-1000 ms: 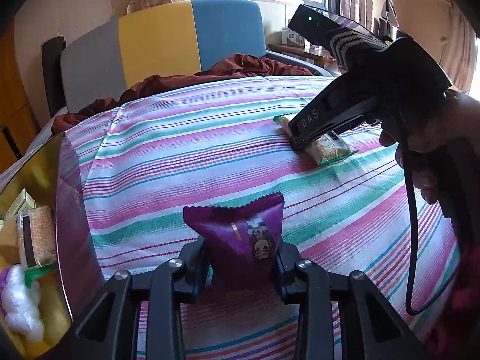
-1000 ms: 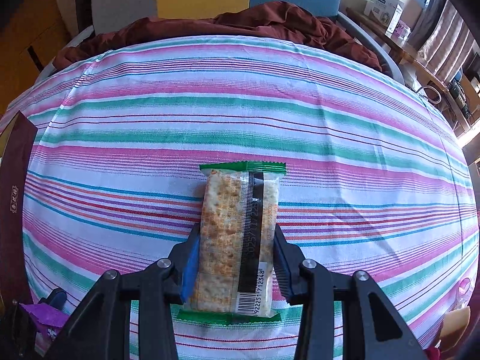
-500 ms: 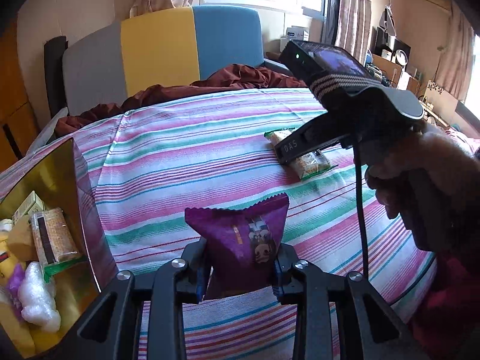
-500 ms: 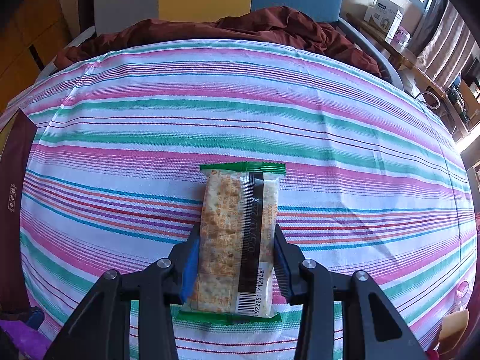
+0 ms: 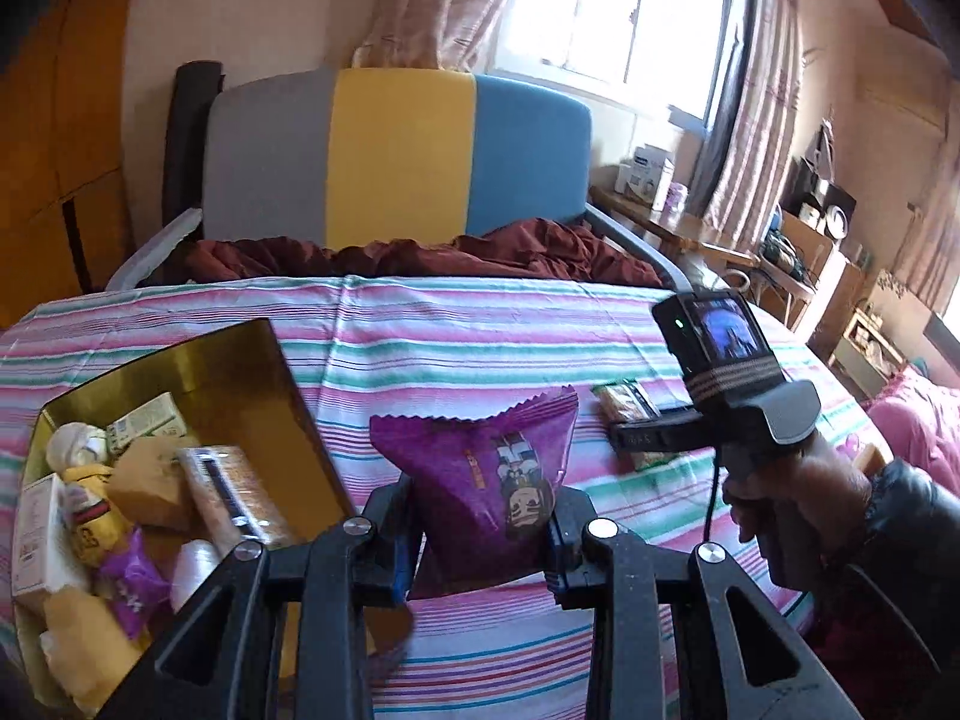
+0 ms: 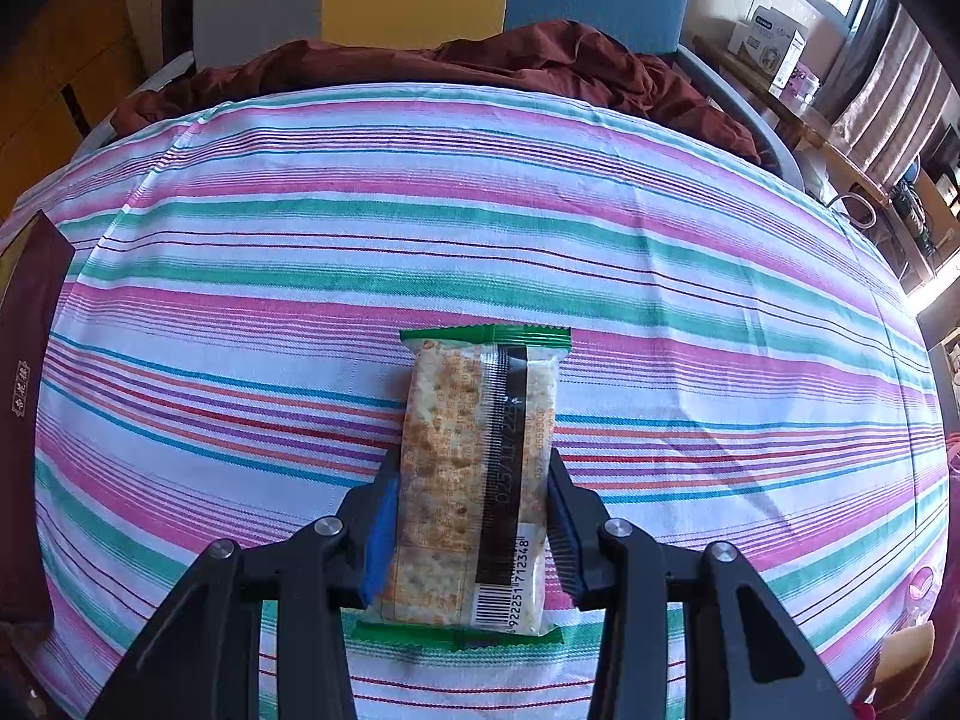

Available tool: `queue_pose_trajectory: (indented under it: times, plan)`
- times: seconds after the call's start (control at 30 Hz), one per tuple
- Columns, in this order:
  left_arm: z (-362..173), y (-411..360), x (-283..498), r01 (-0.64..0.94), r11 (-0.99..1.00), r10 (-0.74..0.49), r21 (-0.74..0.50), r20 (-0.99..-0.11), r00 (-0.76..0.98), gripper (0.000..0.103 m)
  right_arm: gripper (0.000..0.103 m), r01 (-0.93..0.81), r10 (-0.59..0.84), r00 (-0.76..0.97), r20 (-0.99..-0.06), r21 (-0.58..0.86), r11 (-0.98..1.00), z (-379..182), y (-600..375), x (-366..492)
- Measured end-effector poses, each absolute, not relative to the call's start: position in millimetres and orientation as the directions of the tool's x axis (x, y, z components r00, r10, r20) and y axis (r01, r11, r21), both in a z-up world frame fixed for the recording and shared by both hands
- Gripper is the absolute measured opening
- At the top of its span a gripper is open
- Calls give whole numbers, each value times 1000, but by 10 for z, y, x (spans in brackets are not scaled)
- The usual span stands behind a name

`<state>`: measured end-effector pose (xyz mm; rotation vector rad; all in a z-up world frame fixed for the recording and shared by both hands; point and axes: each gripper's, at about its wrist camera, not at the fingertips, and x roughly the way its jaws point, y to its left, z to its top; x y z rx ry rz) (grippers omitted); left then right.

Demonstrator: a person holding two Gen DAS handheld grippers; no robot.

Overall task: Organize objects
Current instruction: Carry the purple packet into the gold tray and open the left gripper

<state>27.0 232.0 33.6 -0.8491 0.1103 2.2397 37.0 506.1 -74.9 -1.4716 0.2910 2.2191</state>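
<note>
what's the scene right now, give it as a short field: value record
surface: striped cloth over a bed
left gripper: shut on purple snack packet, held clear of the cloth
right gripper: shut on green-edged cracker packet, which lies on the cloth
container: gold-lined box at the left, open, holding several snacks
background: grey, yellow and blue headboard, dark red blanket

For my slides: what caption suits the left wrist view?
Left tool lifts a purple snack bag beside a gold box of snacks.
</note>
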Motion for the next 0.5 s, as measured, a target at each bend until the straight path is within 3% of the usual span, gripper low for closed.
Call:
queue_pose_trajectory:
  times: [0.33, 0.5]
  plan:
    - [244, 1054, -369, -379, -900, 422, -216, -650, -632, 33, 42, -470, 282, -323, -903, -106, -876, -741, 4991, 377]
    - [-15, 932, -397, -357, -909, 399, -216, -700, -592, 33, 42, -461, 296, -320, -900, -125, -879, -735, 4965, 373]
